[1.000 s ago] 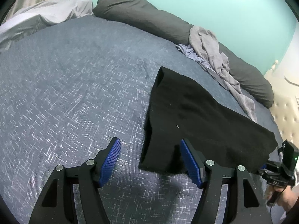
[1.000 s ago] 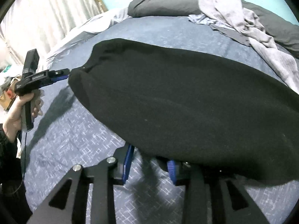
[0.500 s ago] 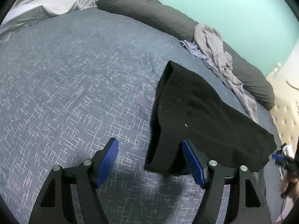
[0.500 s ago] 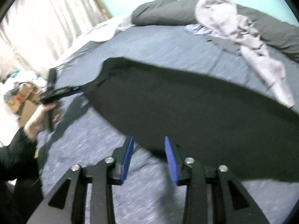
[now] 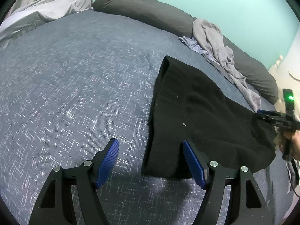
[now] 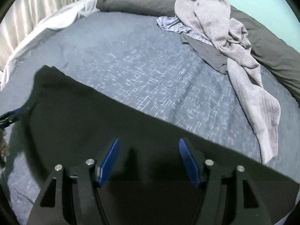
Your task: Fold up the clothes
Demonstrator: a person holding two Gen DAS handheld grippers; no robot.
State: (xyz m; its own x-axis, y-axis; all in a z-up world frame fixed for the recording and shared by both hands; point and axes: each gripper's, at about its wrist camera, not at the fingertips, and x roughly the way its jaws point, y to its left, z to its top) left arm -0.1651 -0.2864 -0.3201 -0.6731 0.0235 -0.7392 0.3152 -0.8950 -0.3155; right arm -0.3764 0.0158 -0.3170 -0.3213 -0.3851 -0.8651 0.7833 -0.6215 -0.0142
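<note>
A black garment [image 5: 196,112] lies spread on the blue-grey patterned bedspread [image 5: 65,84]. My left gripper [image 5: 151,159] hangs open just above the garment's near left corner, and its blue pads press on nothing. In the right wrist view the same black garment [image 6: 84,127] fills the lower part of the frame. My right gripper [image 6: 149,159] hovers over it with its jaws opening, the cloth below them and not pinched. In the left wrist view the right gripper [image 5: 266,116], held by a hand, is at the garment's far right corner. The left gripper [image 6: 9,116] shows at the left edge of the right wrist view.
A heap of grey clothes [image 6: 225,37] with a striped piece [image 6: 174,26] lies at the back right of the bed. A long dark grey bolster [image 5: 140,5] runs along the turquoise wall. A pale sheet [image 5: 46,9] and a curtain [image 6: 37,9] are at the far left.
The right gripper let go of the garment's edge, opened wider and swung over the cloth. The garment now lies flat. The left gripper hardly moved.
</note>
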